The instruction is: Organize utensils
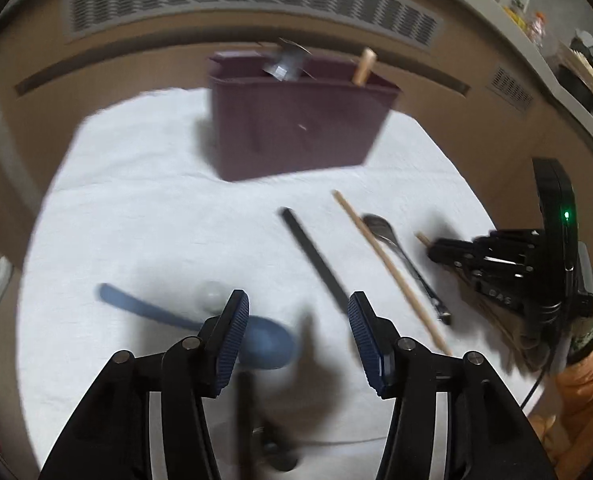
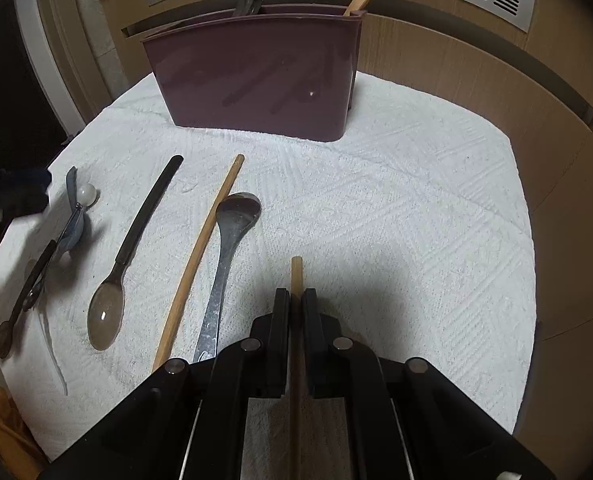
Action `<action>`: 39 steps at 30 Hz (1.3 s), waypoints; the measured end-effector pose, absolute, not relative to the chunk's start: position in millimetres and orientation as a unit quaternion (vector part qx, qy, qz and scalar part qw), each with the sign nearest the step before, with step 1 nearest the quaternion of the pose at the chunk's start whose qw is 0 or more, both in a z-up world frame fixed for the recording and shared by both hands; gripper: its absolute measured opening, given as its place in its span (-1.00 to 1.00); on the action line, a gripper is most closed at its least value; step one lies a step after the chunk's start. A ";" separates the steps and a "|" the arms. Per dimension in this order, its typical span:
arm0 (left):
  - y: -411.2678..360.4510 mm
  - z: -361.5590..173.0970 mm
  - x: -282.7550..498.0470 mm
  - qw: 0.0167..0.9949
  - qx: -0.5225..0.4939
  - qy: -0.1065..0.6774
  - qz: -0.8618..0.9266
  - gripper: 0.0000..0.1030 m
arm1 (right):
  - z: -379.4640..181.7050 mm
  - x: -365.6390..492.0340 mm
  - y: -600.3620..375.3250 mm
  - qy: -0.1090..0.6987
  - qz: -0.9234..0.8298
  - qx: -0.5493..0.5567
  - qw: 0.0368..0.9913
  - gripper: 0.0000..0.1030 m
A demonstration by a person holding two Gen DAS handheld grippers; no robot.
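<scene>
While the right gripper [image 2: 295,312] pinches a wooden chopstick [image 2: 296,276] for lifting, the left gripper [image 1: 298,332] hangs open over a blue spoon [image 1: 264,344] — nothing gripped. Farther off, loose utensils lie before the maroon holder [image 2: 256,76] — their likely destination.

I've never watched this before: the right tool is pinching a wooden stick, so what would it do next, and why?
Probably lift the wooden chopstick and carry it toward the maroon holder. The right tool is already shut on it, low over the white towel, and the holder already has a wooden utensil standing in its right end, likely where this one belongs.
</scene>
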State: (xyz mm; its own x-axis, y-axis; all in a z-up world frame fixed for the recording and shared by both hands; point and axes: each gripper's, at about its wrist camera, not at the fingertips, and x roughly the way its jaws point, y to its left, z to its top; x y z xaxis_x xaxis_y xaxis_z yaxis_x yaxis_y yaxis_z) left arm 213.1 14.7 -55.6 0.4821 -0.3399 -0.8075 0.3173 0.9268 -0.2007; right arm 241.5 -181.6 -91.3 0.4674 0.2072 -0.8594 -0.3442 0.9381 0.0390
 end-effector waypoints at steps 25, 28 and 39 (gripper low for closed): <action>-33.7 -62.2 262.2 0.895 0.033 0.425 -0.133 -0.76 | -67.8 243.8 -181.9 0.465 0.183 -0.043 0.865 -0.61; -16.9 -46.0 250.2 0.902 0.018 0.407 -0.142 -0.76 | -68.6 258.6 -165.3 0.469 0.199 -0.034 0.859 -0.45; 18.3 -28.3 227.9 0.912 -0.030 0.376 -0.161 -0.76 | -91.9 298.3 -129.5 0.520 0.183 -0.053 0.833 -0.34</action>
State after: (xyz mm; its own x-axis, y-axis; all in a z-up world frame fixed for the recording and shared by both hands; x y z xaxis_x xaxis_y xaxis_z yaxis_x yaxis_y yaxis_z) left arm 227.9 18.3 -28.3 0.6651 -0.3171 -0.6761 0.2718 0.9461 -0.1763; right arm 298.3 -129.5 -91.9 0.3927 0.2504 -0.8849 -0.3607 0.9270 0.1022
